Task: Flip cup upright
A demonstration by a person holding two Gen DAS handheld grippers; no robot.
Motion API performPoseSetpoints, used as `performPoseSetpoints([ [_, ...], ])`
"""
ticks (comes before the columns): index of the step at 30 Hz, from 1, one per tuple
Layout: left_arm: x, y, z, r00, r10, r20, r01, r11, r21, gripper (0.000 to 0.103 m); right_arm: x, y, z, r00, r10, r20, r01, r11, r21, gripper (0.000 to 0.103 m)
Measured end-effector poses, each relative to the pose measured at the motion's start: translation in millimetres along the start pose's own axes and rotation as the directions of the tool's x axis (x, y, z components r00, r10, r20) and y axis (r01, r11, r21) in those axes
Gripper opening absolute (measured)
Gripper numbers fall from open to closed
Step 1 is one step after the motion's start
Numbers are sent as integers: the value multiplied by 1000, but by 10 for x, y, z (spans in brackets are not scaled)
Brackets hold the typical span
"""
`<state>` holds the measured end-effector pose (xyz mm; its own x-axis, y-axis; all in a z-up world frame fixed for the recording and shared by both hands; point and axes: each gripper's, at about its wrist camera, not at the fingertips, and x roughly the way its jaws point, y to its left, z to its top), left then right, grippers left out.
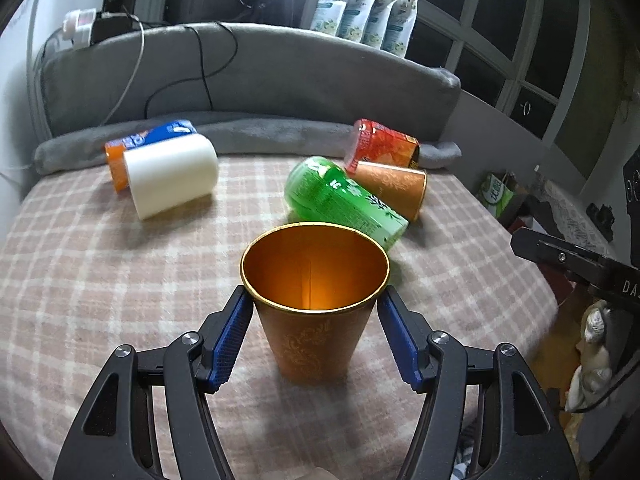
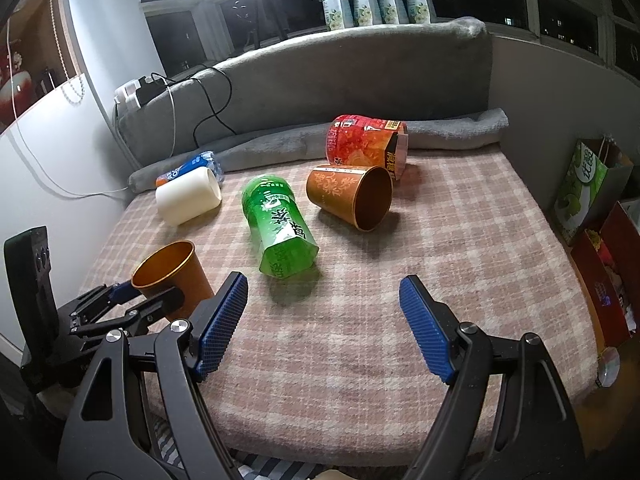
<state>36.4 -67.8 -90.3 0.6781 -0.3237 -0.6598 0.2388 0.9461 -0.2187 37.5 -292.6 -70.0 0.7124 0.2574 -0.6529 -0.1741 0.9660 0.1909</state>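
Observation:
An orange-gold cup [image 1: 314, 312] stands upright on the checked blanket, between the blue pads of my left gripper [image 1: 314, 300]. The pads sit just off its rim on both sides, with small gaps, so the jaws are open around it. It also shows in the right wrist view [image 2: 176, 272] at the near left with the left gripper [image 2: 132, 300] by it. A second orange cup [image 2: 352, 196] lies on its side, mouth to the right; it also shows in the left wrist view [image 1: 394, 188]. My right gripper [image 2: 324, 308] is wide open and empty above the blanket's near edge.
A green bottle [image 2: 276, 228] lies between the two cups. A red bottle [image 2: 364, 144], a white cylinder [image 2: 188, 196] and a blue-orange packet [image 2: 188, 170] lie further back. A grey cushion [image 2: 320, 80] backs the bed. Bags and boxes [image 2: 592, 188] stand to the right.

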Motion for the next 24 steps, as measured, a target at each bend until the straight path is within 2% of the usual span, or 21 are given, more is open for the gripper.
performPoseSetpoints([
  [5, -25, -14, -53, 1000, -2, -5, 2, 1000, -2, 66, -37, 13, -19, 1000, 0, 8, 0, 1000, 3, 81],
  [8, -40, -42, -88, 1000, -7, -17, 7, 1000, 8, 76, -60, 24, -36, 1000, 1, 11, -1, 1000, 4, 81],
  [21, -288, -53, -215, 1000, -14, -3, 14, 1000, 13, 79, -222, 174, -98, 999, 9, 36, -8, 1000, -18, 81],
  [24, -375, -24, -265, 1000, -5, 4, 5, 1000, 11, 79, -265, 223, -105, 999, 7, 47, -5, 1000, -25, 86],
])
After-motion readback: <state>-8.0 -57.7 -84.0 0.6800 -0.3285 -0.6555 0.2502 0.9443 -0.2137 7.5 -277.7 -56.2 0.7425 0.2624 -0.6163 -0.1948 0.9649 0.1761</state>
